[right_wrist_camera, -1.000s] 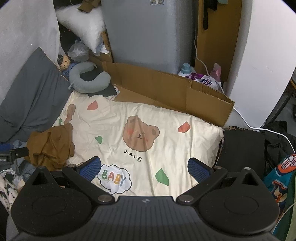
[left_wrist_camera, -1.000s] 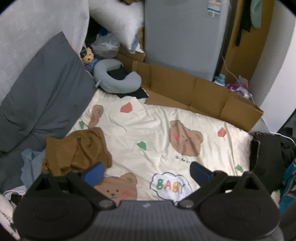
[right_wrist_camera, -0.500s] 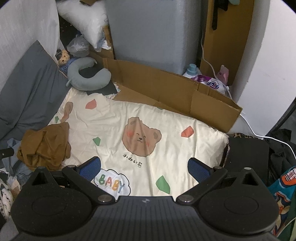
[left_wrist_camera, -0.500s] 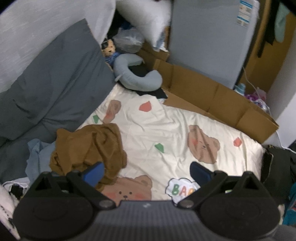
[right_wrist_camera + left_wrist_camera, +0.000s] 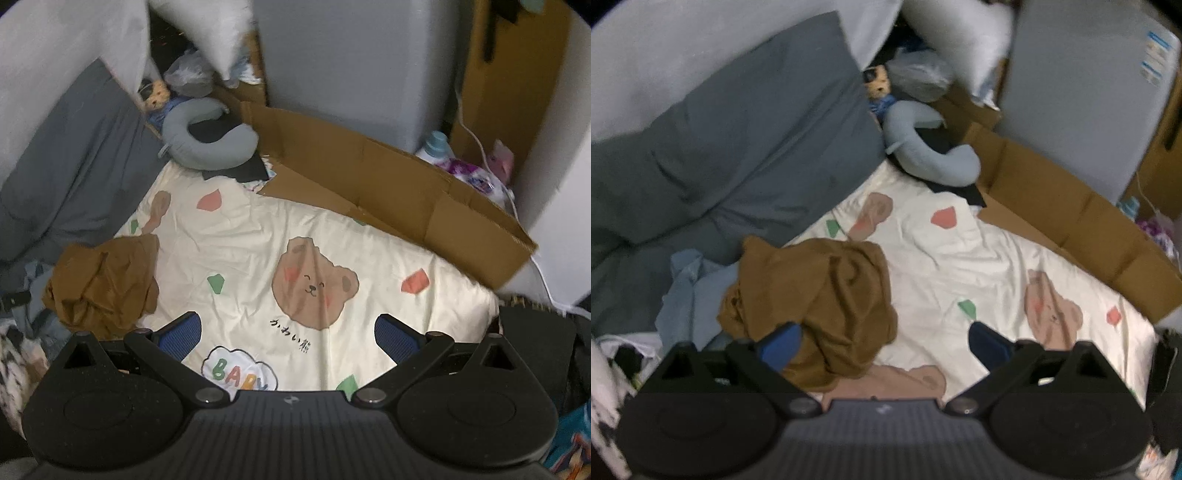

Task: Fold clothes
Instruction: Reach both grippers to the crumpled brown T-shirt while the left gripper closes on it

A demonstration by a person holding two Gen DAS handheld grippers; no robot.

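Left gripper (image 5: 882, 341) wide open, nothing held, blue pads well apart; its left pad (image 5: 777, 341) sits just over the near edge of the crumpled brown garment (image 5: 816, 295), contact can't be told. Right gripper (image 5: 288, 334) also wide open and empty, hovering above the cream bear-print blanket (image 5: 280, 236) near the "BABY" cloud print (image 5: 238, 371). Brown garment lies bunched at the blanket's left edge, unfolded, partly overlapping a light blue cloth (image 5: 685, 291) beside it; in the right wrist view the same garment (image 5: 105, 282) is left of the gripper, apart from its fingers. Black-and-white patterned fabric (image 5: 16, 350) at the near left corner. Dark clothing pile (image 5: 535, 343) off the blanket's right edge. Mid-distance: grey pillow (image 5: 731, 147) leaning along the left side of the blanket. Flattened cardboard (image 5: 388, 181) runs along the blanket's far edge. Grey U-shaped neck pillow (image 5: 207, 142) at the far left corner, on a dark cloth, small plush toy (image 5: 157, 94) just behind it. Farther back: white pillow (image 5: 214, 33), grey cabinet-like block (image 5: 354, 62), detergent bottle (image 5: 437, 146) and a white cable (image 5: 480, 144) near the wall. Left wrist view is motion-blurred.
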